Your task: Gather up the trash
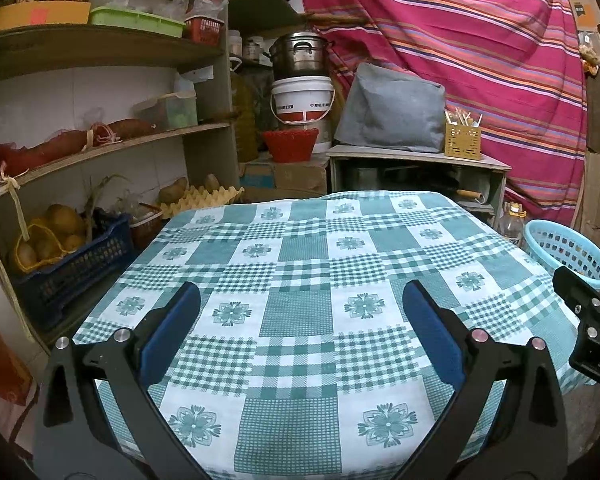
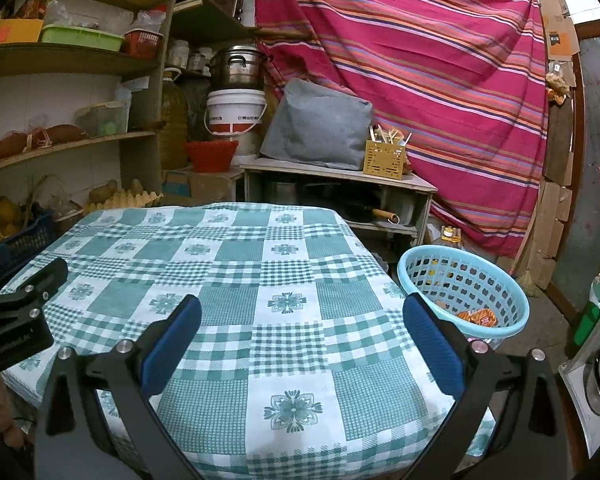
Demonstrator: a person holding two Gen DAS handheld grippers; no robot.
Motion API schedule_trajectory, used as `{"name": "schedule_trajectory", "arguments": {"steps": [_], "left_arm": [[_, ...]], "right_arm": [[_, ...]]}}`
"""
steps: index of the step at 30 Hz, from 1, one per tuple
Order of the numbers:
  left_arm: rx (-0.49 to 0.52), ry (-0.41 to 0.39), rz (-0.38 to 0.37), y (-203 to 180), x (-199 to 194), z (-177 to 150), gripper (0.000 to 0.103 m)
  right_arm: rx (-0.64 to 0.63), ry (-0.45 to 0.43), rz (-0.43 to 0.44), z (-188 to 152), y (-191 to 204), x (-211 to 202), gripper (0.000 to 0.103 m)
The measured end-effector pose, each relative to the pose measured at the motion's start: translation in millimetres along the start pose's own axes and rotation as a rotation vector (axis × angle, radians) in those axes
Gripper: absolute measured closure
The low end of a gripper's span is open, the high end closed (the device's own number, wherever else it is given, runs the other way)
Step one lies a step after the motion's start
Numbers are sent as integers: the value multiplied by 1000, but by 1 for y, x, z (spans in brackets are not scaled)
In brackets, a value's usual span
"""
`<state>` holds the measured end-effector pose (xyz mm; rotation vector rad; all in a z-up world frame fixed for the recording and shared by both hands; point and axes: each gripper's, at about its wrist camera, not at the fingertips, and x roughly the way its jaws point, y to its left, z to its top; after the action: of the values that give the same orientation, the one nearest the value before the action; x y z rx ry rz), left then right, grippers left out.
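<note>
A light blue plastic basket (image 2: 464, 284) stands off the table's right side and holds an orange snack wrapper (image 2: 478, 316). The same basket (image 1: 568, 252) shows at the right edge of the left wrist view. My left gripper (image 1: 300, 304) hovers open over the green checked tablecloth (image 1: 300, 280), nothing between its blue pads. My right gripper (image 2: 302, 312) is open too, above the cloth's (image 2: 228, 280) right half, its right finger (image 2: 432, 344) close to the basket's near rim. I see no loose trash on the cloth.
Wooden shelves (image 1: 100, 48) with trays, yams and potatoes line the left. A low cabinet (image 2: 340, 184) with a grey cushion and a yellow utensil holder stands behind the table. A white bucket (image 1: 302, 98) and a striped red curtain (image 2: 400, 60) fill the back.
</note>
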<state>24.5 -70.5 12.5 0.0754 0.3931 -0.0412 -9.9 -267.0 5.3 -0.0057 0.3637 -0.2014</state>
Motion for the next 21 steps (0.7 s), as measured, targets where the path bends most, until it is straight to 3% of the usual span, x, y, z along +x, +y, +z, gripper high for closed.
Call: {"name": "schedule_trajectory", "arguments": {"steps": [21], "left_arm": [[2,-4,2,4,1,2,5]], "right_arm": [[-4,4,-1,1,1,1,5]]}}
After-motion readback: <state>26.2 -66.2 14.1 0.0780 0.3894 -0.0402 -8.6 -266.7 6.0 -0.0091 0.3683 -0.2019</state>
